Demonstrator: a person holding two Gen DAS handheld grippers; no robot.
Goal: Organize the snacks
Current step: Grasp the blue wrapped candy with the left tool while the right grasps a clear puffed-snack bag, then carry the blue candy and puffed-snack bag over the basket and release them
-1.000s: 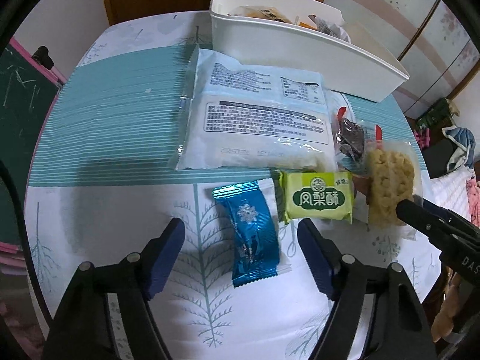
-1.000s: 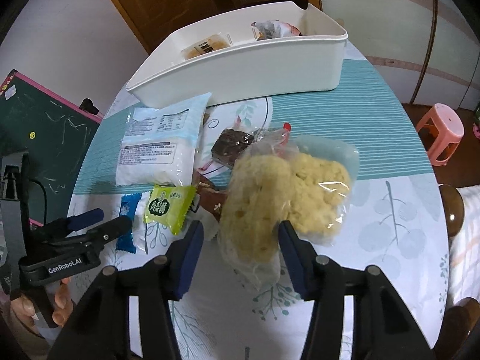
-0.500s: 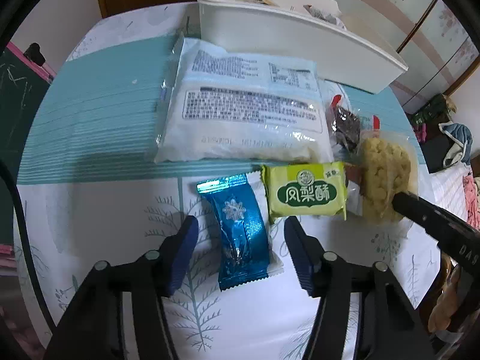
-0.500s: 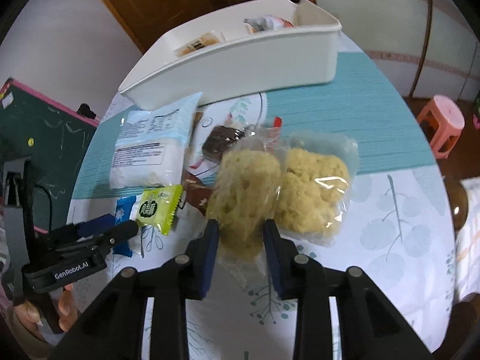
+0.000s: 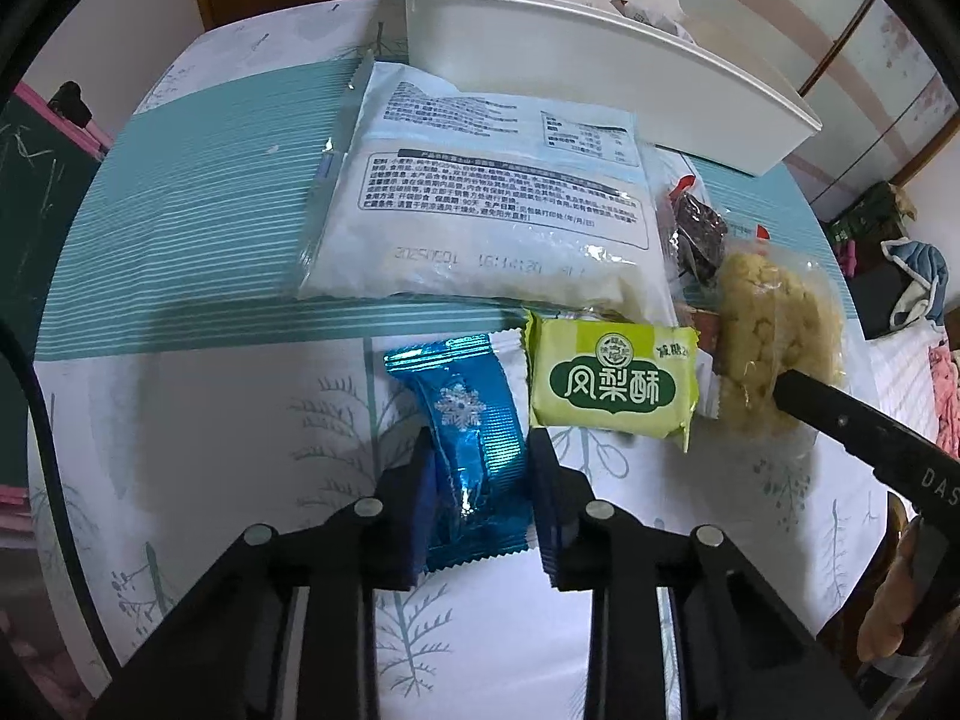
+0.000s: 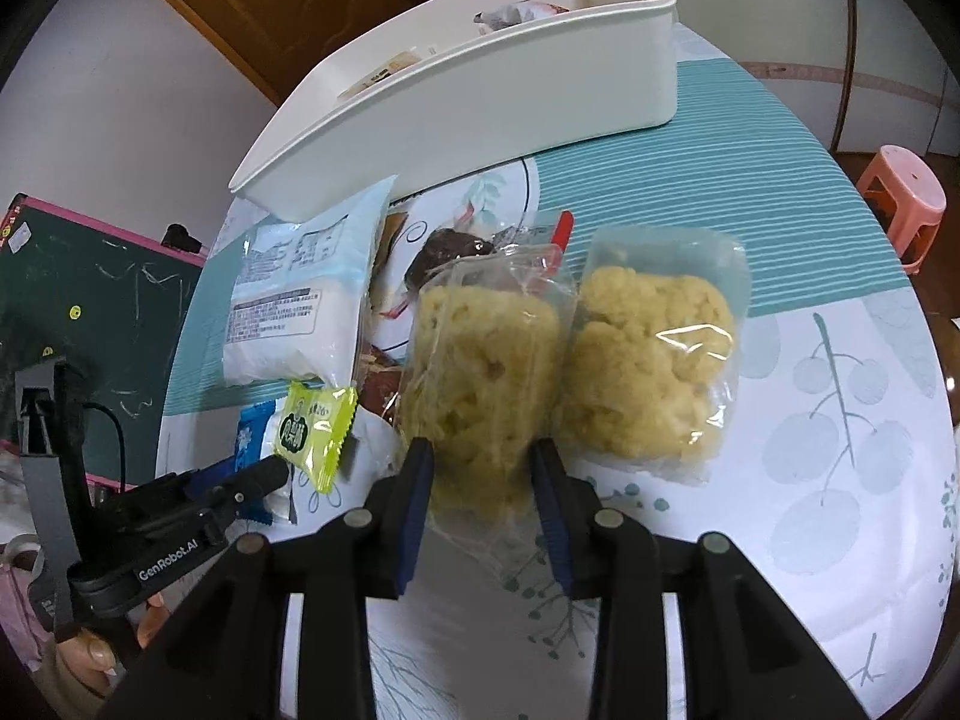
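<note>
left gripper [image 5: 477, 468] fingers closing on the blue packet [image 5: 465, 438], lower centre. right gripper [image 6: 483, 471] fingers clamped on the yellow snack bag [image 6: 480, 354].

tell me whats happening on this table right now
A person is sorting snacks with two handheld grippers. The left gripper is closing around a blue wrapped candy lying on the tablecloth. The right gripper is shut on a clear bag of yellow puffed snack. The white bin waits behind them.
</note>
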